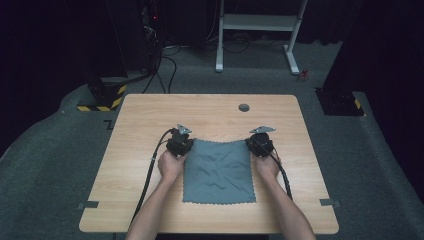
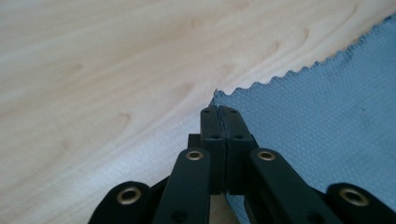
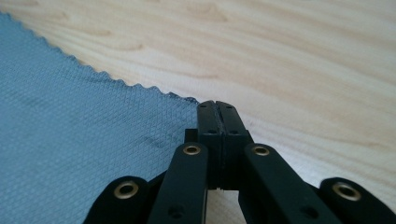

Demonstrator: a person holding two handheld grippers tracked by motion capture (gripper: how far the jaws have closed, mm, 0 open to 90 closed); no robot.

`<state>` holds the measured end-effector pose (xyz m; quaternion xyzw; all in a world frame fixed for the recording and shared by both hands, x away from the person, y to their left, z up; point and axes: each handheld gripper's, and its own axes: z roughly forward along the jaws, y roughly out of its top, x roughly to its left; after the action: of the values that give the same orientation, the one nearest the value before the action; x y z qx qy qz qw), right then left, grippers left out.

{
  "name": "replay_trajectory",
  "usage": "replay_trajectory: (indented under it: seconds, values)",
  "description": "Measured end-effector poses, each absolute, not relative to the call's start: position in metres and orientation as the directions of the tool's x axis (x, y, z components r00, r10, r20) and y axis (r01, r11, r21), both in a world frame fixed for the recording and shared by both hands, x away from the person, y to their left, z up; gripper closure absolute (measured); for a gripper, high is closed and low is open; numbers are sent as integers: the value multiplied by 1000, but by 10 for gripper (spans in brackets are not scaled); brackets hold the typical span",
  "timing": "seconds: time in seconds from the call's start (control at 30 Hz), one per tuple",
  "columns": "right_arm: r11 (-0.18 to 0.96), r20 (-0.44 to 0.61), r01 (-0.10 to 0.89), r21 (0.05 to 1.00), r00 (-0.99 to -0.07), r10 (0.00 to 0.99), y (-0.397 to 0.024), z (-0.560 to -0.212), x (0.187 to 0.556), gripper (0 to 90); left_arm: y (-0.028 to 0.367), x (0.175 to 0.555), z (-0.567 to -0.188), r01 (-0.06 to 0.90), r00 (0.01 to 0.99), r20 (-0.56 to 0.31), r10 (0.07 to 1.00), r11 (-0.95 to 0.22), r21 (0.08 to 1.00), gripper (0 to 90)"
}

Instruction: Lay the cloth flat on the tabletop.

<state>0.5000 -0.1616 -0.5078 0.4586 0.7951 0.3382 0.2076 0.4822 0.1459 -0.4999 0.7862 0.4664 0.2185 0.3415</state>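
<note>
Grey cloth lay flat on the wooden bench, near its front edge. Left hand-held gripper pinched the cloth's far left corner; right hand-held gripper pinched the far right corner, jaws pressed together

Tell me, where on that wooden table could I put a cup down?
The light wooden table is bare along the far edge, around the small grey round cap, and on wide strips left and right of the grey-blue zigzag-edged cloth. The middle is crowded: left gripper and right gripper pinch its far corners.
</note>
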Motion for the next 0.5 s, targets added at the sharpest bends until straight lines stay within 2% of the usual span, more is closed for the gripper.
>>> replay_trajectory:
  seconds: [0.1, 0.33, 0.5]
  values:
    - [342, -26, 577, 742, -484, 875, -161, -506, 501, 900, 147, 484, -500, 582, 451, 30, 892, -320, 748, 891]
    - [366, -52, 604, 708, -473, 880, -151, -506, 514, 900, 145, 492, -516, 625, 419, 48, 907, -327, 709, 889]
    - [390, -83, 610, 690, -469, 880, -145, -507, 521, 900, 149, 496, -517, 630, 394, 41, 918, -302, 716, 866]
